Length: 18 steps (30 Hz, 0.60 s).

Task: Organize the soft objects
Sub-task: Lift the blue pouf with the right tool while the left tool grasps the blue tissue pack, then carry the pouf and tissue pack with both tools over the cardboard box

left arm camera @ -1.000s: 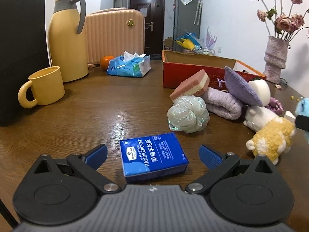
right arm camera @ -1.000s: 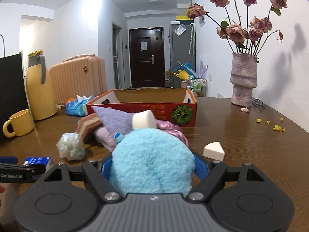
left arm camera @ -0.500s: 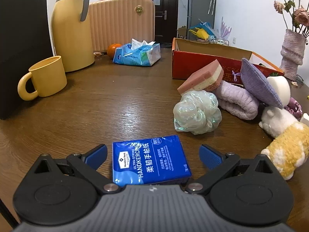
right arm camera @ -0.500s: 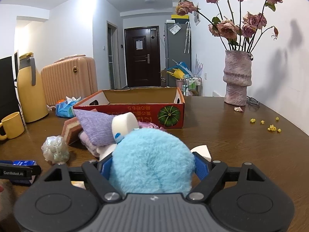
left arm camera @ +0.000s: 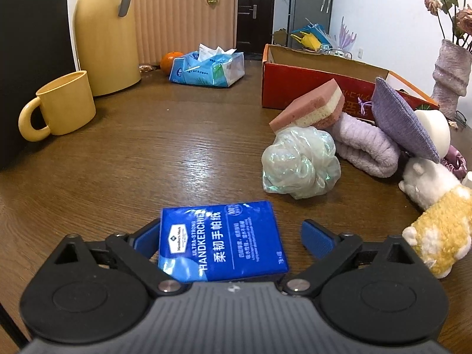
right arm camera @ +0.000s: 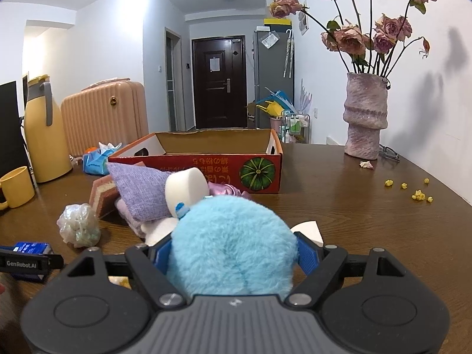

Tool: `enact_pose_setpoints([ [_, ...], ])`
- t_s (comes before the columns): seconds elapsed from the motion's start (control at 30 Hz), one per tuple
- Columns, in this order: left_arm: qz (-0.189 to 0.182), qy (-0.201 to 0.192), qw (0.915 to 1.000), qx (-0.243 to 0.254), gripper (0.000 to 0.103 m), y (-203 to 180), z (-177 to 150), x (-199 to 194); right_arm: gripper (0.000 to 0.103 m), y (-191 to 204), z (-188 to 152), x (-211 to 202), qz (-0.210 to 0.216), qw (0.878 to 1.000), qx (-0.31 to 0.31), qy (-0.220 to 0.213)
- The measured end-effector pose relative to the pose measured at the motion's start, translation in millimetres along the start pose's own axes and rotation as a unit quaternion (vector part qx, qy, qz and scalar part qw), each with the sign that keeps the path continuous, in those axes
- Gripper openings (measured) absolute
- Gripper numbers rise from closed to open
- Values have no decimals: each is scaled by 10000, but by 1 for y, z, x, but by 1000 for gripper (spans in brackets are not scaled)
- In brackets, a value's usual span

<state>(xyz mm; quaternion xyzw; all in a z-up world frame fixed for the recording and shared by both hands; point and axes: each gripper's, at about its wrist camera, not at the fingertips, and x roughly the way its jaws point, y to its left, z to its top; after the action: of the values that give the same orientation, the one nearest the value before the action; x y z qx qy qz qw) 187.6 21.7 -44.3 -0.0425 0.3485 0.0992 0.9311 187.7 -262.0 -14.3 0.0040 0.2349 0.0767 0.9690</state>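
The left hand-held gripper (left arm camera: 230,233) was spread wide around a blue tissue pack (left arm camera: 219,240) lying on the desk (left arm camera: 153,153), its left finger touching the pack, the right one apart. The right hand-held gripper (right arm camera: 233,253) was clamped on a blue plush ball (right arm camera: 233,250), in front of the red box (right arm camera: 206,162).
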Motion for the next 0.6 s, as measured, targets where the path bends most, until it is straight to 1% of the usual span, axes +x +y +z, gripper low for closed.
enact_pose_setpoints([
  [0.07,-22,-30,10000,17,87,0,0,-1,80,0,0,0,0,10000,-9,11],
  [0.1,-21,-58,10000,37,80,-1,0,-1,80,0,0,0,0,10000,-12,13],
  [0.13,-34,-92,9999,53,75,-1,-1,-2,80,0,0,1,-3,10000,-13,14],
  [0.4,-242,-190,9995,-5,74,0,0,-8,80,-1,2,3,-52,10000,-29,37],
  [0.6,-341,-393,9986,-36,74,-1,5,-17,80,-1,8,4,-107,9999,-71,28],
])
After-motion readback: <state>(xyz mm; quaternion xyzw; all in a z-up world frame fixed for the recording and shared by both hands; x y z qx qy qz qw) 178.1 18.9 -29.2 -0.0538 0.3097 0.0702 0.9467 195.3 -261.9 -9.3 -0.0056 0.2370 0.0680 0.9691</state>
